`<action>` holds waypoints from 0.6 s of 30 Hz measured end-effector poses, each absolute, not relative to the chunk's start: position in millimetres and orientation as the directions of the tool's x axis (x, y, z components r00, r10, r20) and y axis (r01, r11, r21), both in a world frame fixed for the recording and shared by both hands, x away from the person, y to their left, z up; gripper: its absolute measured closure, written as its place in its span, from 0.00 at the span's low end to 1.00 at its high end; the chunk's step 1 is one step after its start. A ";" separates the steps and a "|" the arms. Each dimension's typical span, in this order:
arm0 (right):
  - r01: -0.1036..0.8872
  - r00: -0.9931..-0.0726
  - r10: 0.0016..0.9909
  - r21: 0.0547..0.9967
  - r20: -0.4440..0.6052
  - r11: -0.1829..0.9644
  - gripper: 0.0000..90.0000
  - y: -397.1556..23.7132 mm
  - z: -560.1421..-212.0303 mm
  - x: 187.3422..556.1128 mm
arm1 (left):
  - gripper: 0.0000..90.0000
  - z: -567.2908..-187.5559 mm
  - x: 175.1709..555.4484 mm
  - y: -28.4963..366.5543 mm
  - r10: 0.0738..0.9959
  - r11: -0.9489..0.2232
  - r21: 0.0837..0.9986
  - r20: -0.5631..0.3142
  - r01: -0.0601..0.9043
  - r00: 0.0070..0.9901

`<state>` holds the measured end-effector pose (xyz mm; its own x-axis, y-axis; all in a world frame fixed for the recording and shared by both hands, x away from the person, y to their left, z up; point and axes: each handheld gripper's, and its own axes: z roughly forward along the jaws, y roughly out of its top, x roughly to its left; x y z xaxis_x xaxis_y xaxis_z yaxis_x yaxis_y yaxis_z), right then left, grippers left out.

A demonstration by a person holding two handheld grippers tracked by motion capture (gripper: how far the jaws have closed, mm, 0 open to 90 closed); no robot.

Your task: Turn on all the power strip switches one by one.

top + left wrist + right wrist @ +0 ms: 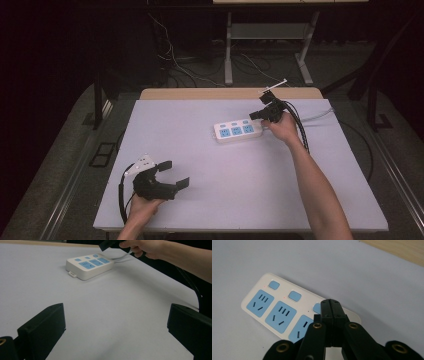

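Right gripper (331, 305) jaws together, tip over power strip's (274, 307) third switch (317, 308); next: press straight down w/ closed tip

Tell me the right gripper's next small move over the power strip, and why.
Probably lower the shut right gripper onto the third blue switch of the power strip. Its tip hangs right at that button, whose light looks unlit, while the other two show red dots.

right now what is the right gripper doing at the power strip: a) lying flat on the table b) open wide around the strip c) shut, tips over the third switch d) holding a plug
c: in the right gripper view the right gripper has its jaws pressed together, tips over the third blue switch of the power strip.
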<state>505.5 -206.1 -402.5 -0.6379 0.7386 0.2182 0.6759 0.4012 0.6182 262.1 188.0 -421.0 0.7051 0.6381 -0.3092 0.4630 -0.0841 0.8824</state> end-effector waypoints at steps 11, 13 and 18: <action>0.672 -0.645 0.730 0.624 0.227 0.399 1.00 -193.3 -410.9 506.8 | 0.00 -420.6 261.8 189.0 0.639 -0.082 0.882 -0.310 0.463 0.704; 0.670 -0.647 0.729 0.625 0.226 0.401 1.00 -192.0 -412.8 507.5 | 0.00 -420.6 261.7 189.5 0.640 -0.082 0.883 -0.309 0.462 0.704; 0.676 -0.639 0.732 0.626 0.237 0.388 1.00 -190.5 -417.5 509.3 | 0.00 -420.5 261.8 190.1 0.641 -0.081 0.884 -0.308 0.461 0.703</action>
<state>509.3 -190.5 -417.5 -0.6387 0.7321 0.2369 0.6764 0.3875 0.6263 261.8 190.1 -420.5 0.7032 0.6407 -0.3082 0.4610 -0.0808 0.8837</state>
